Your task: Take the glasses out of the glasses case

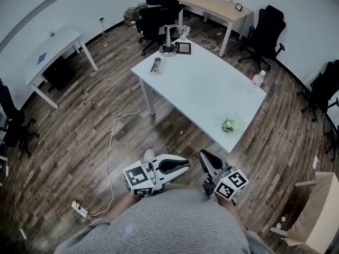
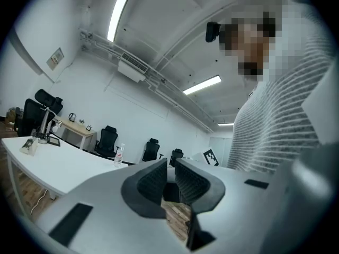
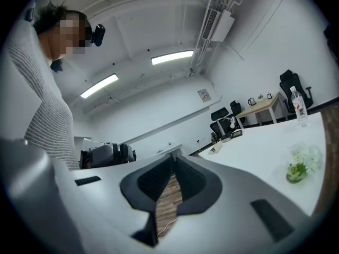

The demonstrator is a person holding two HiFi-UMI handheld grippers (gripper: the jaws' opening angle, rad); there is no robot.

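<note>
Left gripper and right gripper held at waist, fingers closed on nothing. Large white rectangular desk well beyond fingers, so likely pre-approach.

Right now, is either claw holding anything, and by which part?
Nothing is held. The left claw and the right claw are both closed, with only wooden floor seen behind them.
</note>
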